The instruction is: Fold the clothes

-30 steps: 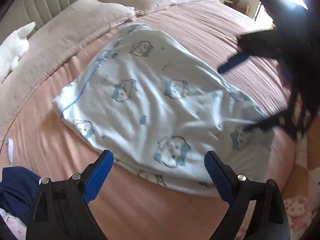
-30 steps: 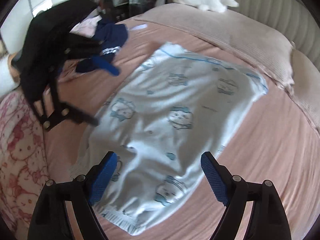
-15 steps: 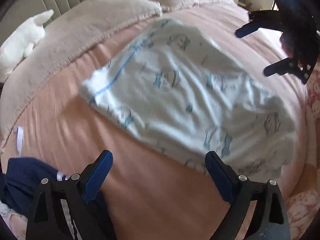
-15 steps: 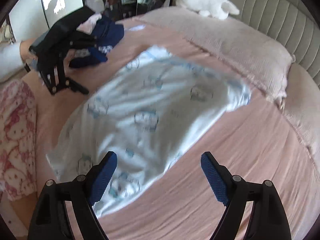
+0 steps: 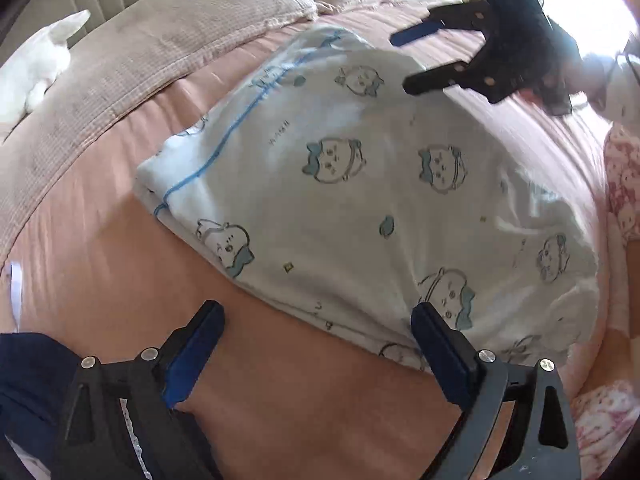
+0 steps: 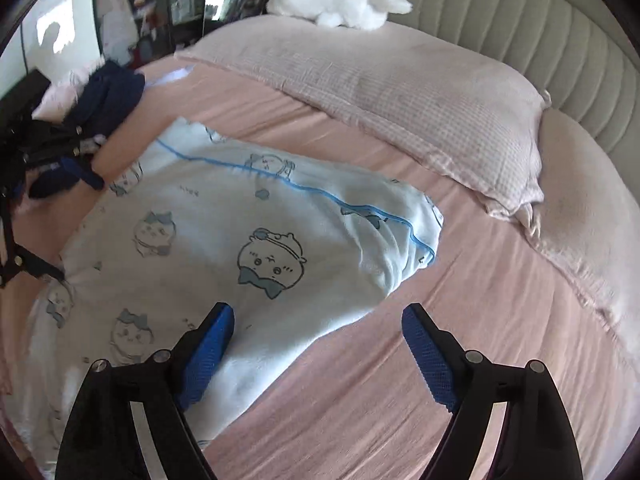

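A pale blue garment [image 6: 224, 248] printed with cartoon animals lies spread flat on a pink bed [image 6: 440, 360], below two beige pillows [image 6: 400, 92]. At the left, beside a heap of navy clothes [image 6: 108, 96], the left tongs [image 5: 316, 348] hang open and empty over the garment's near edge. At the right, the right tongs [image 6: 316, 344] are also wide open, holding nothing, over the opposite edge (one pad above cloth, one above bare sheet). The garment's long axis runs from the blue-piped end near the pillows towards the bed's foot. Likely risk: pinching only the top layer, or catching the sheet too, would skew the fold.
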`<state>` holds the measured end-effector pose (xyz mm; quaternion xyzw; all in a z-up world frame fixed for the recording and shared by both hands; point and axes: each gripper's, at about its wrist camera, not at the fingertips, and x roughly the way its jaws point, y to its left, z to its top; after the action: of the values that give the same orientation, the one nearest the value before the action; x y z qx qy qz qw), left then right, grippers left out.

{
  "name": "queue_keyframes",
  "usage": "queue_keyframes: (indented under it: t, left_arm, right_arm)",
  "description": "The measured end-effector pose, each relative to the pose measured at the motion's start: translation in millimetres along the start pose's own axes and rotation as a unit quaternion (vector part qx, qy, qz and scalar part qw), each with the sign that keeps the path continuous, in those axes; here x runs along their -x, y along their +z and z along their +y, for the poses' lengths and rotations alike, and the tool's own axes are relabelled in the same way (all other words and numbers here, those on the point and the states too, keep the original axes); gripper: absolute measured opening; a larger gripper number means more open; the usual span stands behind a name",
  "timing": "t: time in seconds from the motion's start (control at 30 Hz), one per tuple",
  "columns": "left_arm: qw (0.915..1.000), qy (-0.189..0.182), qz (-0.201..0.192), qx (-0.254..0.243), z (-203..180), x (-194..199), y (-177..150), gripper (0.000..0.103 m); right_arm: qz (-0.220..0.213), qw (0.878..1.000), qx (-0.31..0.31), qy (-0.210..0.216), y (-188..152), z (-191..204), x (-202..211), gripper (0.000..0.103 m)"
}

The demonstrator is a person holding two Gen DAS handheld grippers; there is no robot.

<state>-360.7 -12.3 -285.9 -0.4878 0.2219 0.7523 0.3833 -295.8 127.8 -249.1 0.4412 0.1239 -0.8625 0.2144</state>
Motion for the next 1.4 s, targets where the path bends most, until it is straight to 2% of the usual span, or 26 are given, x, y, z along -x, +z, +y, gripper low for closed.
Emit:
queue_keyframes:
  t: [0.1, 0.2, 0.23, 0.3, 0.4, 0.5, 0.53, 0.6, 0.63, 0.67, 0.7, 0.73, 0.83, 0.87, 0.93, 1.0, 1.13, 1.4]
  left_arm:
    - [0.9993, 0.003, -0.036, -0.006, -17, -8, 26, 0.096]
    - [0.9987, 0.044, 0.014, -0.024, -35, -42, 35, 0.096]
    - [0.9969, 0.063, 0.042, -0.022, -37, -53, 31, 0.098]
    - [0.9933, 0.071, 0.074, 0.053, -30, -47, 26, 0.097]
    - [0.9763, 0.084, 0.089, 0.178, -30, -25, 12, 0.097]
    - [0.9568, 0.046, 0.077, 0.277, -46, -16, -5, 0.096]
    - [0.9516, 0.043, 0.076, 0.295, -54, -17, -9, 0.095]
    - [0.9459, 0.059, 0.083, 0.308, -70, -24, -15, 0.086]
    - [0.9432, 0.075, 0.088, 0.311, -73, -26, -16, 0.071]
    - [0.9395, 0.090, 0.092, 0.317, -74, -26, -16, 0.061]
    - [0.9357, 0.105, 0.095, 0.323, -74, -27, -16, 0.061]
    - [0.9305, 0.104, 0.095, 0.338, -73, -28, -17, 0.061]
    - [0.9068, 0.032, 0.097, 0.409, -68, -37, -29, 0.061]
    - [0.9026, 0.027, 0.100, 0.418, -69, -40, -30, 0.061]
    - [0.8985, 0.026, 0.106, 0.425, -73, -47, -30, 0.061]
    - [0.8908, 0.021, 0.107, 0.441, -76, -52, -32, 0.061]
    - [0.8828, 0.024, 0.095, 0.459, -80, -58, -36, 0.061]
    - [0.8507, 0.020, 0.050, 0.523, -85, -69, -48, 0.061]
  right_arm:
    - [0.017, 1.000, 0.017, -0.014, -3, 25, -6, 0.086]
    - [0.045, 0.998, 0.022, -0.026, -18, 44, -17, 0.086]
    - [0.033, 0.999, 0.002, -0.028, -26, 43, -12, 0.086]
    - [0.047, 0.998, -0.024, -0.029, -42, 40, 2, 0.086]
    - [0.062, 0.995, -0.062, -0.041, -64, 40, 34, 0.086]
    - [0.074, 0.982, -0.173, 0.023, -83, 32, 63, 0.086]
    - [0.078, 0.980, -0.183, 0.030, -86, 37, 67, 0.086]
    - [0.087, 0.978, -0.185, 0.034, -91, 50, 72, 0.086]
    - [0.091, 0.977, -0.187, 0.037, -93, 56, 74, 0.086]
    - [0.095, 0.977, -0.188, 0.039, -95, 63, 77, 0.086]
    - [0.100, 0.976, -0.190, 0.041, -98, 69, 79, 0.086]
    - [0.104, 0.976, -0.186, 0.041, -99, 74, 80, 0.086]
    - [0.108, 0.971, -0.207, 0.051, -104, 75, 84, 0.086]
    - [0.108, 0.970, -0.212, 0.053, -106, 76, 85, 0.086]
    - [0.111, 0.972, -0.206, 0.033, -107, 76, 85, 0.086]
    - [0.116, 0.973, -0.197, 0.014, -107, 76, 81, 0.086]
    - [0.118, 0.972, -0.202, 0.031, -112, 78, 76, 0.086]
    - [0.120, 0.962, -0.239, 0.051, -108, 72, 62, 0.086]
